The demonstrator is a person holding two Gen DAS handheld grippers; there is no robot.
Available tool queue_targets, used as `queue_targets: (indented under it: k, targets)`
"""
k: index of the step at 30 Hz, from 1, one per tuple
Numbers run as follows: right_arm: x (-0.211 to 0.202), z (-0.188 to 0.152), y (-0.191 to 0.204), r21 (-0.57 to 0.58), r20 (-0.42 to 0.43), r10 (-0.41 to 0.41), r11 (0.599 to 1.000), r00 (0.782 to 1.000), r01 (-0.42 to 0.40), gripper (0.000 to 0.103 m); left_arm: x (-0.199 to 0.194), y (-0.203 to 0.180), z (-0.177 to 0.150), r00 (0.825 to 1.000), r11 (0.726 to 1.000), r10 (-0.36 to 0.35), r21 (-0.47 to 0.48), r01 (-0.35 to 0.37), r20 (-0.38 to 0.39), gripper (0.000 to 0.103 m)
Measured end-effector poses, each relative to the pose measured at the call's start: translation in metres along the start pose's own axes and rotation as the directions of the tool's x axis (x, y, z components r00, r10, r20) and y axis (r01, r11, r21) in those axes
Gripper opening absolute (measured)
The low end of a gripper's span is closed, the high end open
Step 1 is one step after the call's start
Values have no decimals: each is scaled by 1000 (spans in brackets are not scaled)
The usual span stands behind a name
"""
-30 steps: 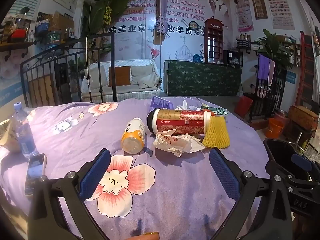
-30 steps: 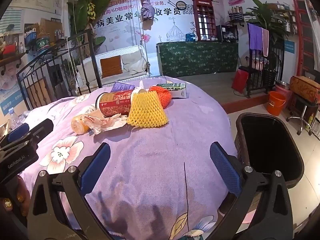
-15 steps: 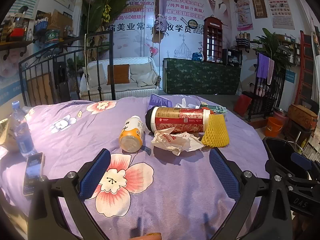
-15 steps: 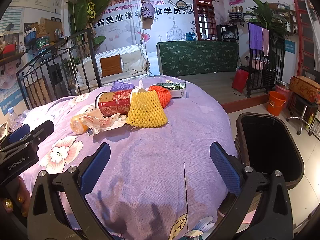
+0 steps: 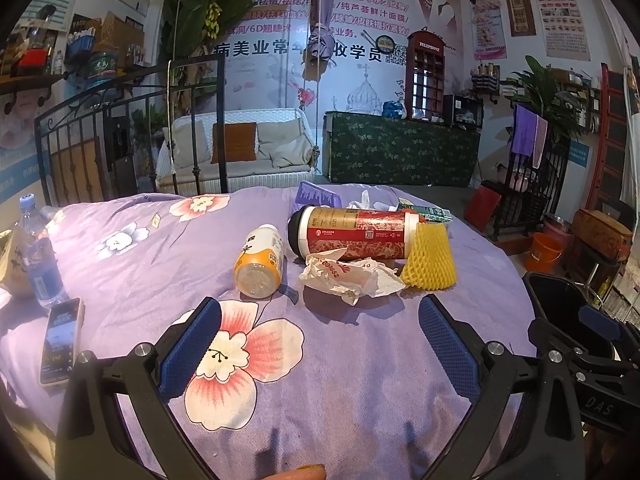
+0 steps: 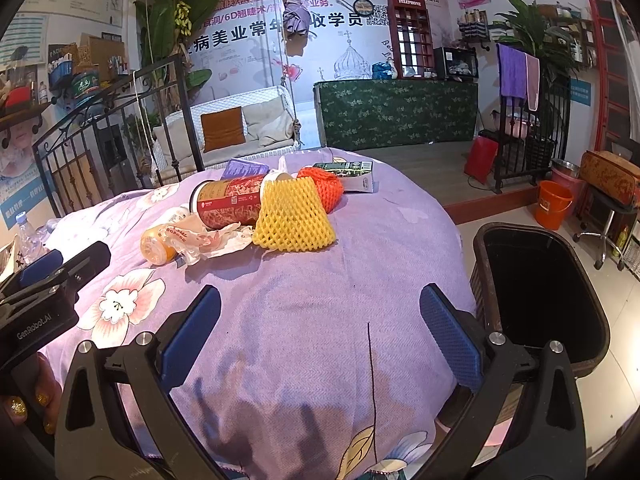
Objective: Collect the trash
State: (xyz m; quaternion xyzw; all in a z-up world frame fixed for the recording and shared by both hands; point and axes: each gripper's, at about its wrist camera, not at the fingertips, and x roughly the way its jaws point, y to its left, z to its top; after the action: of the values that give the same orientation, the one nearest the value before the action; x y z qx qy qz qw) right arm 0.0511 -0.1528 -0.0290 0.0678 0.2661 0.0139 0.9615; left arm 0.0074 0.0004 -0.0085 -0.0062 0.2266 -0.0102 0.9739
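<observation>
**Inspector A:** Gripper status?

**Inspector B:** The left gripper (image 5: 319,334) has its jaws spread wide with nothing between them, low centre of the left wrist view. The right gripper (image 6: 320,328) is likewise spread wide and empty. Both hover over the purple cloth on the desk (image 6: 360,264), short of the trash.

**A:** Location of the trash?

**B:** Mid-frame in both views, clustered. Nearest the left gripper lies a small orange bottle (image 5: 260,262) on its side, just beside a crumpled paper wrapper (image 5: 348,278). The wrapper touches a red and gold canister (image 5: 354,232), also lying down. A yellow foam net (image 6: 293,218) leans on the canister's end, with an orange foam net (image 6: 325,184) and a green carton (image 6: 347,171) behind.

**A:** Handling judgement?

**B:** The nets and wrapper look light and soft and should crush under the pads; pinch anywhere. The bottle looks rigid and may roll; take it across the body. The canister is wide and probably needs nearly the full jaw spread, at mid-body.

**A:** Containers?

**B:** A black bin (image 6: 544,292) stands at the right edge, beside the desk. What shows of its interior is dark; no contents are visible.
</observation>
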Motion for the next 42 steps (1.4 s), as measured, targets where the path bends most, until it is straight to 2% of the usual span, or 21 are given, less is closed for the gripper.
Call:
queue_targets:
  k: [42]
  targets:
    - [8,-5,0,3,-23,4,1000,1000,-4,98,6,0,-9,1000,1000,-10,-14,9,-27,97]
